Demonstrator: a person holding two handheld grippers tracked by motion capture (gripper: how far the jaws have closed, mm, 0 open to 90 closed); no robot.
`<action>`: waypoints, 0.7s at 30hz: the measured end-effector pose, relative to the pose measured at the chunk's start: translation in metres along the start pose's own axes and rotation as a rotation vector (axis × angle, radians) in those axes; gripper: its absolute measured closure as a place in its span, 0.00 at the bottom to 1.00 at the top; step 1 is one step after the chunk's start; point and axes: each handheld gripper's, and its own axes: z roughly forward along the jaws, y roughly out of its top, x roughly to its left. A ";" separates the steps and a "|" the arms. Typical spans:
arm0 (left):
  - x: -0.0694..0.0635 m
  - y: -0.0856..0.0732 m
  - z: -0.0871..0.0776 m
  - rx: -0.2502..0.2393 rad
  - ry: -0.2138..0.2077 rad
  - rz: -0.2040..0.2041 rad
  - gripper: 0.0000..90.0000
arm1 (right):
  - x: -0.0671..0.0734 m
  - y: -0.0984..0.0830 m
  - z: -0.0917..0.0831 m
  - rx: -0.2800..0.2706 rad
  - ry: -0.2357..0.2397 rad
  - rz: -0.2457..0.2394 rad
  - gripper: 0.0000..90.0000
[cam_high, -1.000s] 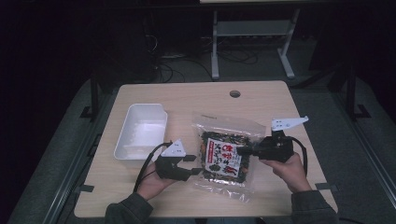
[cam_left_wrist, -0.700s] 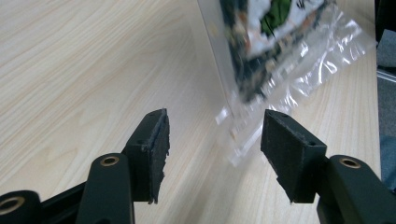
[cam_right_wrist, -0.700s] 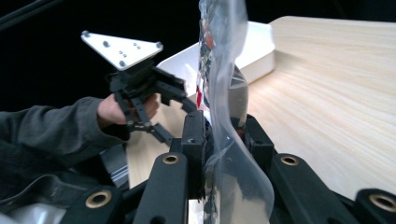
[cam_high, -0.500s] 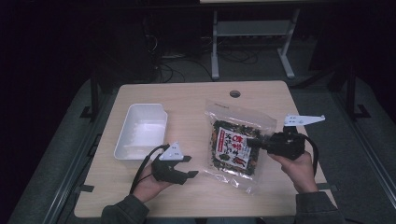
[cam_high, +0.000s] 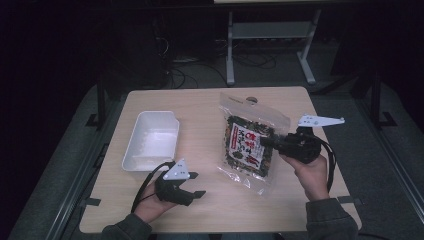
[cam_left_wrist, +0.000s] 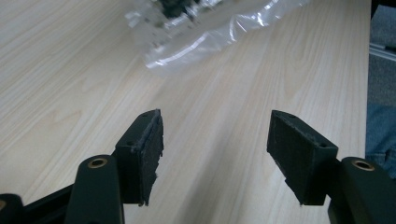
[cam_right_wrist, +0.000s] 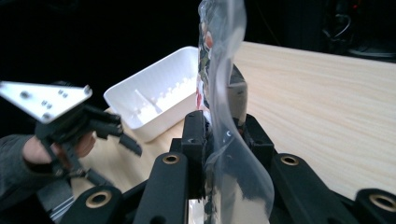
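Note:
A clear plastic snack bag (cam_high: 248, 141) with a red and white label and dark contents hangs tilted over the table's middle right, its lower edge near the wood. My right gripper (cam_high: 267, 141) is shut on the bag's right side; in the right gripper view the clear film (cam_right_wrist: 219, 93) stands upright between the closed jaws. My left gripper (cam_high: 196, 184) rests low at the front left of the table, open, with nothing between its pads (cam_left_wrist: 149, 144). The bag's crinkled lower corner (cam_left_wrist: 196, 32) lies ahead of it.
A white rectangular tray (cam_high: 152, 140) sits on the left part of the wooden table (cam_high: 200, 110); it looks bare inside. A round cable hole (cam_high: 251, 100) is near the far edge. Dark floor, cables and a metal frame lie beyond the table.
The right gripper has lifted the bag and carried it right and away, tilting it up off the table. The left gripper has let go and stayed at the front left, open.

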 end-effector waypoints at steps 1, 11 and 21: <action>-0.001 -0.001 -0.001 -0.002 0.000 0.002 0.38 | 0.001 0.001 0.001 -0.002 -0.004 0.001 0.83; -0.005 -0.009 -0.009 0.016 0.009 0.023 0.36 | 0.017 0.019 0.027 -0.021 -0.022 -0.024 0.83; -0.009 -0.020 -0.020 0.026 0.013 0.032 0.35 | 0.034 0.041 0.066 -0.058 -0.029 -0.046 0.83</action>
